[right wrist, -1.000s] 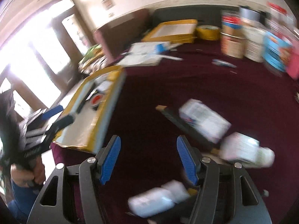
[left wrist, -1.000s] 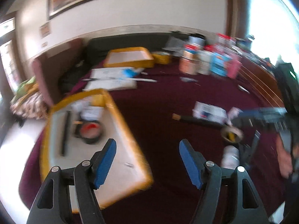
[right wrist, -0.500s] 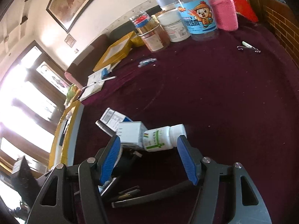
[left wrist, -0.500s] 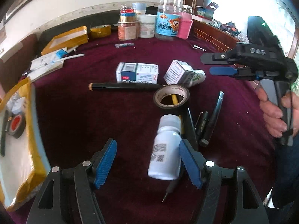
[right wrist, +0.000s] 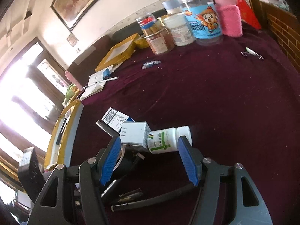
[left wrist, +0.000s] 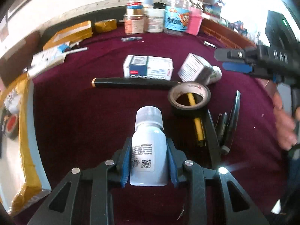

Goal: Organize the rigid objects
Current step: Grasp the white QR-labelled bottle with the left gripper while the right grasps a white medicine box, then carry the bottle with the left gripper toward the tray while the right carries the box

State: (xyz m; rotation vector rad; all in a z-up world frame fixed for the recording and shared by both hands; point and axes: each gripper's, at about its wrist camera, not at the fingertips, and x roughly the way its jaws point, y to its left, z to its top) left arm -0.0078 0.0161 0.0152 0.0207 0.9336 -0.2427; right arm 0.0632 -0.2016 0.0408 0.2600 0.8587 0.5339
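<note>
The left hand-held gripper (left wrist: 149,161) has its blue ribbed pads pressed against both sides of a white plastic bottle (left wrist: 149,150), which lies with its ridged grey-white screw cap pointing away from the camera and a printed label with a QR code facing up. The bottle is smooth and cylindrical, with rounded shoulders. Under it spreads the bench (left wrist: 84,112), covered in a dark maroon, velvety cloth.

Beyond the bottle lies a roll of black tape (left wrist: 188,101) with a pale cardboard core, a yellow pencil-like stick showing through its hole. Touching the roll's far side is a long, slim black tube (left wrist: 135,83) with a gold end. Behind that lie a rectangular cardboard medicine box (left wrist: 148,69) and a smaller tilted box (left wrist: 195,69). Several dark glossy pens (left wrist: 228,123) lie together right of the tape. A yellow-edged tray (left wrist: 26,131) with a pale foam-like lining runs along the left.

The right hand-held gripper (right wrist: 148,161) has its blue pads spread wide and holds nothing. Ahead of it lies a second white bottle (right wrist: 165,138) on its side, green-striped label up, its base against the small box (right wrist: 134,136). Plastic jars (right wrist: 200,24) and a pink container (right wrist: 228,20) cluster at the far edge of the bench.
</note>
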